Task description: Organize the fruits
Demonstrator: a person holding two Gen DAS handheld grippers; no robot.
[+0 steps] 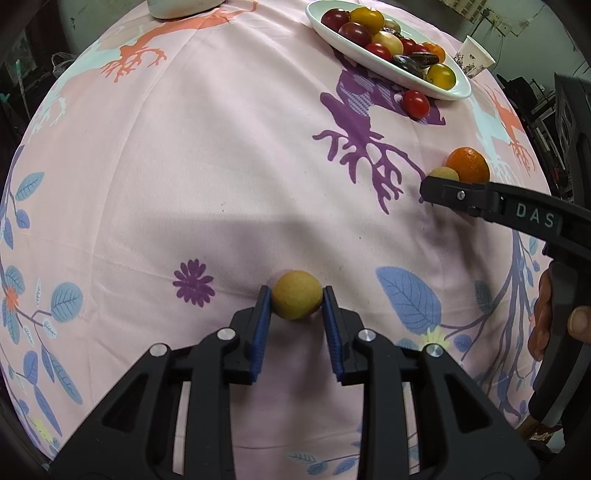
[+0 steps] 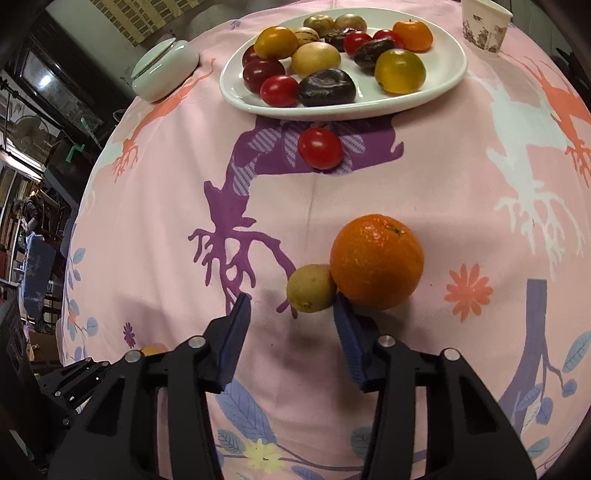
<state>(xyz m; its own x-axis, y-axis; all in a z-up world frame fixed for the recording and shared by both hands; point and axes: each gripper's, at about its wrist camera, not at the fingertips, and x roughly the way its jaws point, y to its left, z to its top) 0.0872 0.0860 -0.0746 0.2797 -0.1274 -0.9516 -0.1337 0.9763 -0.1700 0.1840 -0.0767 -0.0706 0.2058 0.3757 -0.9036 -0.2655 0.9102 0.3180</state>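
Observation:
My left gripper [image 1: 296, 295] is shut on a small tan round fruit [image 1: 296, 299], its blue pads pressing both sides, low over the pink cloth. My right gripper [image 2: 291, 308] is open; a second small tan fruit [image 2: 312, 288] sits just past its fingertips, touching an orange mandarin [image 2: 376, 262]. The right blue pad [image 2: 349, 332] lies under the mandarin's near edge. In the left wrist view the right gripper [image 1: 428, 186] reaches in from the right beside the mandarin [image 1: 468, 164]. A white plate [image 2: 436, 74] at the far side holds several tomatoes, dates and other fruits.
A loose red tomato [image 2: 320, 147] lies on the cloth just in front of the plate. A white lidded jar [image 2: 164, 70] stands at the far left, a paper cup [image 2: 484, 26] at the far right. The round table's edges drop off on all sides.

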